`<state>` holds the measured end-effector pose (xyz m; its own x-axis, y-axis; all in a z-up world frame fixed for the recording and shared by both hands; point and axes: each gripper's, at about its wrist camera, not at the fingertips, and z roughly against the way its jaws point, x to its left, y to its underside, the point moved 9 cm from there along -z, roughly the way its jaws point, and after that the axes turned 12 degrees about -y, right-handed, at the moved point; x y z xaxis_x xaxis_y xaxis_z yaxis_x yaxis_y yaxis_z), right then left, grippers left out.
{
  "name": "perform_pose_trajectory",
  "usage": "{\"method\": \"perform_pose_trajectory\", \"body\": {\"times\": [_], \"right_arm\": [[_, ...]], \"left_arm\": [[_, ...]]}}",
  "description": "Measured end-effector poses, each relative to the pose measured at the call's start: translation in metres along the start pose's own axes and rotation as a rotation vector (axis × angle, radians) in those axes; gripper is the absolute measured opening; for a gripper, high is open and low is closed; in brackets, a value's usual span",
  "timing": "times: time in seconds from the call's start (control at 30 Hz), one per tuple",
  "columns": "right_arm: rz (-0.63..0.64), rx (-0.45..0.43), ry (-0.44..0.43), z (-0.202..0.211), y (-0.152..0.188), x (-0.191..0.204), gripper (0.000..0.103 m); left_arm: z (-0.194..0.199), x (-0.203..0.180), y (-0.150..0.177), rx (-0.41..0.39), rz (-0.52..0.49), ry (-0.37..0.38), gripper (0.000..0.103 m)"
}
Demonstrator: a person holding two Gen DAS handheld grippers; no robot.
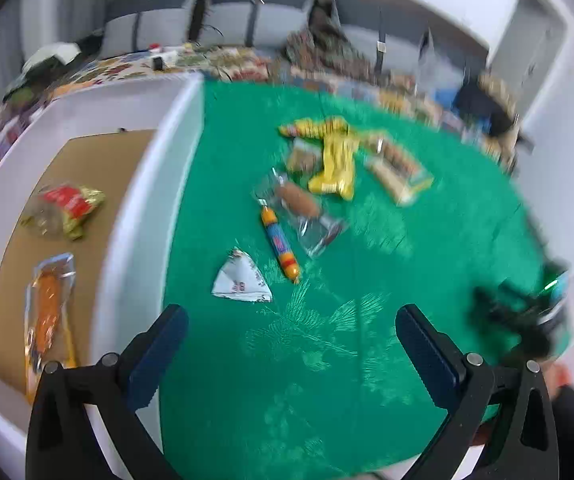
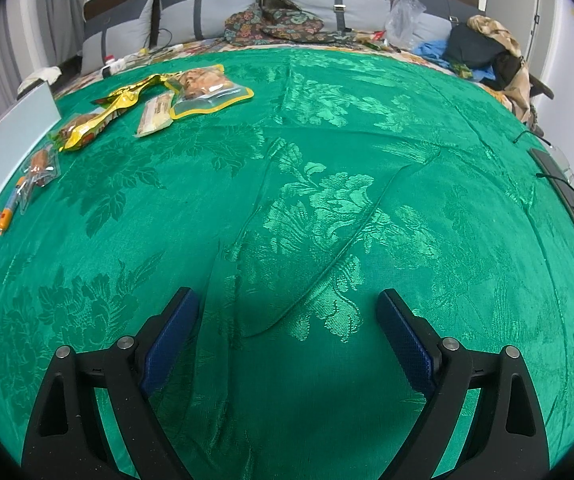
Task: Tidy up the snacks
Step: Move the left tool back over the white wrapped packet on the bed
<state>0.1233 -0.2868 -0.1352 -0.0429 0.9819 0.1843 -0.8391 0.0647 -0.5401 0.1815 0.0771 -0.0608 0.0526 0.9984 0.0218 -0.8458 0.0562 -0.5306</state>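
Loose snacks lie on a green cloth (image 1: 327, 360): a white triangular packet (image 1: 242, 278), an orange-and-blue sausage stick (image 1: 280, 243), a clear pack with a brown snack (image 1: 301, 208), a yellow wrapper (image 1: 333, 160) and a biscuit pack (image 1: 401, 170). A white box (image 1: 143, 216) with a cardboard floor holds a red-and-gold packet (image 1: 65, 210) and an orange clear-wrapped snack (image 1: 47, 312). My left gripper (image 1: 291, 316) is open and empty, just below the triangular packet, beside the box. My right gripper (image 2: 289, 300) is open over bare cloth (image 2: 327, 200), far from the snack pile (image 2: 159, 100).
The box's white wall (image 2: 3, 140) borders the cloth on the left. A bed with grey pillows (image 2: 207, 12), clothes and bags (image 2: 483, 48) lies behind. A phone (image 2: 563, 192) and glasses sit at the cloth's right edge. The other gripper (image 1: 527, 312) shows blurred at right in the left wrist view.
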Motion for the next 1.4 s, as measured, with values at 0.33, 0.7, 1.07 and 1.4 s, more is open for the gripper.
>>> {"method": "perform_pose_trajectory", "body": {"times": [0.33, 0.7, 1.07, 1.4], "right_arm": [[0.000, 0.000, 0.000, 0.000, 0.000, 0.000, 0.094], [0.000, 0.000, 0.000, 0.000, 0.000, 0.000, 0.094], [0.000, -0.001, 0.000, 0.000, 0.000, 0.000, 0.094], [0.000, -0.001, 0.000, 0.000, 0.000, -0.001, 0.094]], "left_arm": [[-0.112, 0.002, 0.000, 0.030, 0.067, -0.158, 0.088], [-0.078, -0.099, 0.027, -0.102, -0.086, 0.096, 0.082], [-0.118, -0.082, 0.028, 0.013, -0.028, -0.017, 0.091], [-0.138, -0.036, 0.017, -0.007, -0.033, -0.149, 0.103]]}}
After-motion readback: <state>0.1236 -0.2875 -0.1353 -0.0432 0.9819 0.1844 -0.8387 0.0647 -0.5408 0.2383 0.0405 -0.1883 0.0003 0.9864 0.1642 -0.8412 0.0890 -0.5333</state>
